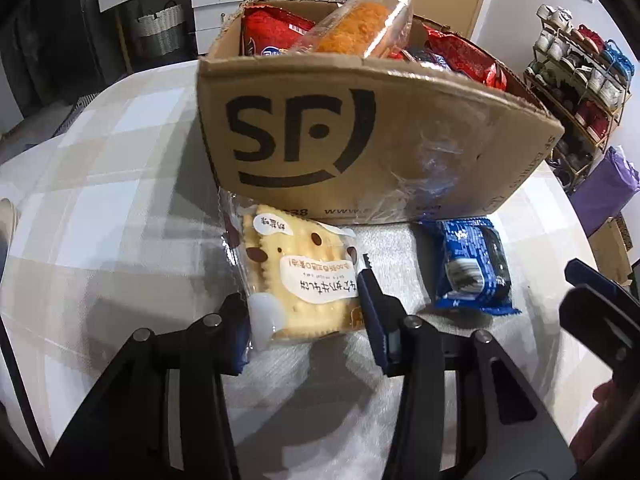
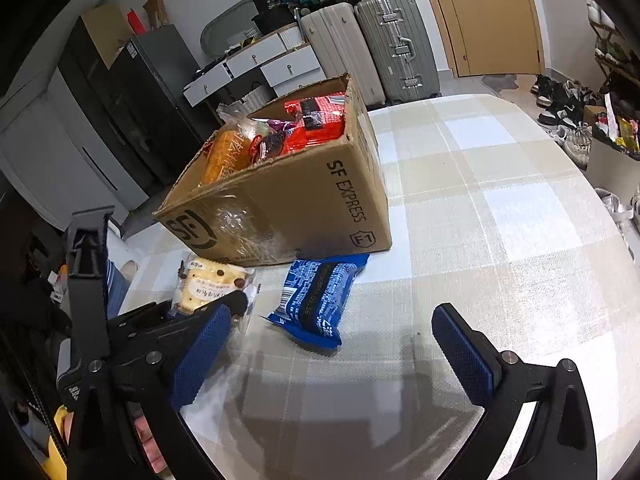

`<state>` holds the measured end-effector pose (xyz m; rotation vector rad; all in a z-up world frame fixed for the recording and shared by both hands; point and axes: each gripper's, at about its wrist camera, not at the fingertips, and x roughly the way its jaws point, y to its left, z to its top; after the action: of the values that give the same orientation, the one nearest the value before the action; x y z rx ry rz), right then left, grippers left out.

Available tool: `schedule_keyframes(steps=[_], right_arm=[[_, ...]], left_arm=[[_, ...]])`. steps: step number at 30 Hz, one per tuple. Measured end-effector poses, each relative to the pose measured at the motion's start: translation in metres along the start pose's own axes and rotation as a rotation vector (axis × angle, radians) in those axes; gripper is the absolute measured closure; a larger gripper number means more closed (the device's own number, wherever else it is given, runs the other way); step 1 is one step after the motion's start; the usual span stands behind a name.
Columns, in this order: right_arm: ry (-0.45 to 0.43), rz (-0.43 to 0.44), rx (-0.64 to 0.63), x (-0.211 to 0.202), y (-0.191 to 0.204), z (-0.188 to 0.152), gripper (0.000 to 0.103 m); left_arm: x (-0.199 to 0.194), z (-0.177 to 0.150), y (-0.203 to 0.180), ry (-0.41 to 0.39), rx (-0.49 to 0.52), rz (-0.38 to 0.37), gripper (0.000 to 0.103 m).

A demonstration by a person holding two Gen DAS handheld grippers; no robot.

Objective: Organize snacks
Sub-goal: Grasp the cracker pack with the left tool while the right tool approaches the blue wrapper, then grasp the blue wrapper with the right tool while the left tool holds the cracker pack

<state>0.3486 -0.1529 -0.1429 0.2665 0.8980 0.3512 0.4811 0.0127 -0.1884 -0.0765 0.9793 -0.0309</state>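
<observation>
Now the left gripper [image 1: 308,312] is sitting partly closed around a clear-wrapped pack of pale yellow square crackers [image 1: 296,276], one blue ridged pad [image 1: 374,312] lying against the wrapper's right edge and the other at its left near corner; both appear to be pressing the pack, which is lying on the beige and white checked tablecloth [image 1: 100,200] just in front of the brown cardboard box printed with a black SF logo [image 1: 360,132]. That box is standing open and is holding red snack bags [image 1: 460,58] and a clear packet of orange-crumbed bread [image 1: 352,28] that is sticking up above the rim. A blue foil-wrapped snack pack [image 2: 316,300] is lying on the cloth just right of the crackers, near the box's front corner. The right gripper [image 2: 332,356] is hovering with its jaws spread wide, nothing between its blue pads, pointing toward the blue pack and not touching it.
</observation>
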Motion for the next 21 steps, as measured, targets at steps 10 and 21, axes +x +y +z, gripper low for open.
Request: schedule_keyframes(steps=[10, 21], right_arm=[[0.055, -0.027, -0.022, 0.029, 0.008, -0.003, 0.001], [0.094, -0.073, -0.043, 0.057, 0.021, 0.002, 0.001]], left_arm=[[-0.035, 0.006, 0.035, -0.037, -0.025, -0.083, 0.085], [-0.047, -0.009, 0.065, -0.022, -0.094, -0.129, 0.085]])
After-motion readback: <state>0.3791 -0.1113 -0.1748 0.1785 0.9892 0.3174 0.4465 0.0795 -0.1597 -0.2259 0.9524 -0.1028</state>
